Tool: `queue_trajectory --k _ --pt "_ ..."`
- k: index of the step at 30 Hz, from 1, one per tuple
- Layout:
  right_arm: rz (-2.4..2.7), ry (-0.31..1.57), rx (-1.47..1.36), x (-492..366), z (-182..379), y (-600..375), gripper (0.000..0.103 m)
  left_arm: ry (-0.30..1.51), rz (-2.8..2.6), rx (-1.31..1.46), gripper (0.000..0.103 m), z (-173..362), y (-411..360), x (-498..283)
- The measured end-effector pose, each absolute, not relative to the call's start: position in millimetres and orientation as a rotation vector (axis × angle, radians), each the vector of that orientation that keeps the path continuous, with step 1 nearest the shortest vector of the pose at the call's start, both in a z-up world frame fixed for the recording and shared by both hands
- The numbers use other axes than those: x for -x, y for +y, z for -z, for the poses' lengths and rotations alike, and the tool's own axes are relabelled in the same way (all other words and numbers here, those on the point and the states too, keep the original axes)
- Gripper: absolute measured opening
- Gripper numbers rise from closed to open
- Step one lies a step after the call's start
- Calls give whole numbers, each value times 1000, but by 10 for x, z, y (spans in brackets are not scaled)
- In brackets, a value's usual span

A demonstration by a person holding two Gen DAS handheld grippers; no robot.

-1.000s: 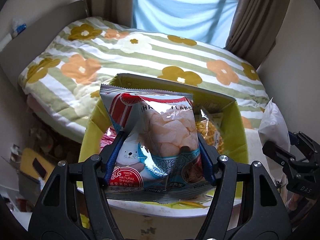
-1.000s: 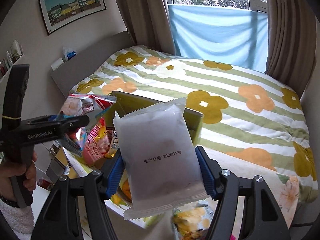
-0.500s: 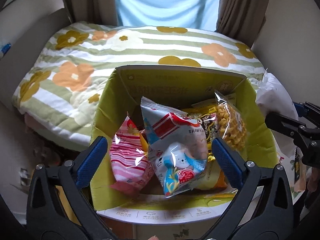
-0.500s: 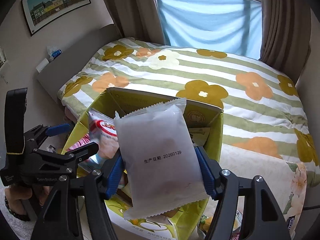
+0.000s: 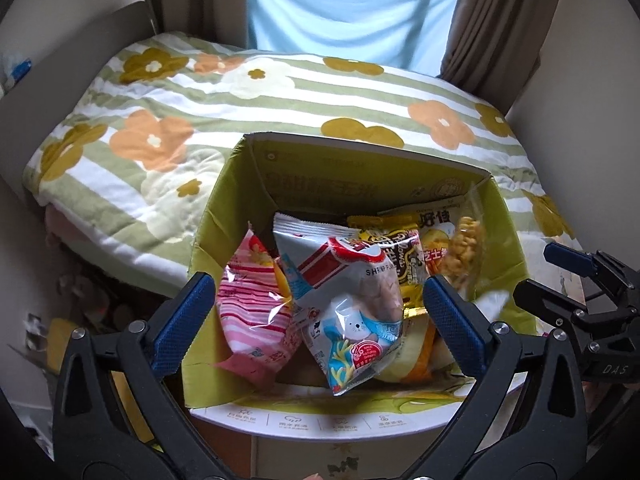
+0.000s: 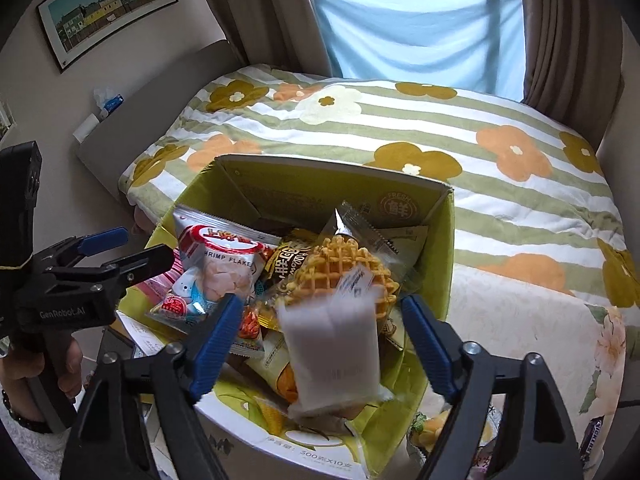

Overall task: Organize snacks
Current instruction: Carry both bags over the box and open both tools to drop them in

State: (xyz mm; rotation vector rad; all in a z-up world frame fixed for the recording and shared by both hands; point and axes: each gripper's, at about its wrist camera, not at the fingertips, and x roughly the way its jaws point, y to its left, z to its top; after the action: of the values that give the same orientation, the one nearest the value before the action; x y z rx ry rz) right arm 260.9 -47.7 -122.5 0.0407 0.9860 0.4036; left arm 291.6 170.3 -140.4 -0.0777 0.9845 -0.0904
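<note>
A green cardboard box [image 5: 360,176] [image 6: 440,240] holds several snack packs. The shrimp flakes bag [image 5: 344,300] [image 6: 216,268] lies on top of them, beside a pink striped pack [image 5: 252,312]. My left gripper [image 5: 316,320] is open and empty just above the box's near edge. My right gripper [image 6: 320,332] is open, and the white packet [image 6: 336,356] is blurred, loose between its fingers and dropping into the box over a waffle pack [image 6: 340,268]. Each gripper also shows in the other's view, the right gripper [image 5: 580,280] and the left gripper [image 6: 120,248].
The box stands at the foot of a bed with a flowered, striped blanket [image 5: 240,92] [image 6: 480,128]. More snack packs lie outside the box at lower right [image 6: 436,428]. Curtains and a blue cloth [image 6: 416,28] hang behind.
My right gripper has opened and let go of the white packet, which is falling into the box. My left gripper, which released the shrimp flakes bag earlier, stays open above the box.
</note>
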Motion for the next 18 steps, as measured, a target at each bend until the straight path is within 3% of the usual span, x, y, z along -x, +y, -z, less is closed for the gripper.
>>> queue_trajectory --k 18 --pt "-328 947 -54 -2291 1076 -562 83 969 143 57 103 1337 1550 -2659"
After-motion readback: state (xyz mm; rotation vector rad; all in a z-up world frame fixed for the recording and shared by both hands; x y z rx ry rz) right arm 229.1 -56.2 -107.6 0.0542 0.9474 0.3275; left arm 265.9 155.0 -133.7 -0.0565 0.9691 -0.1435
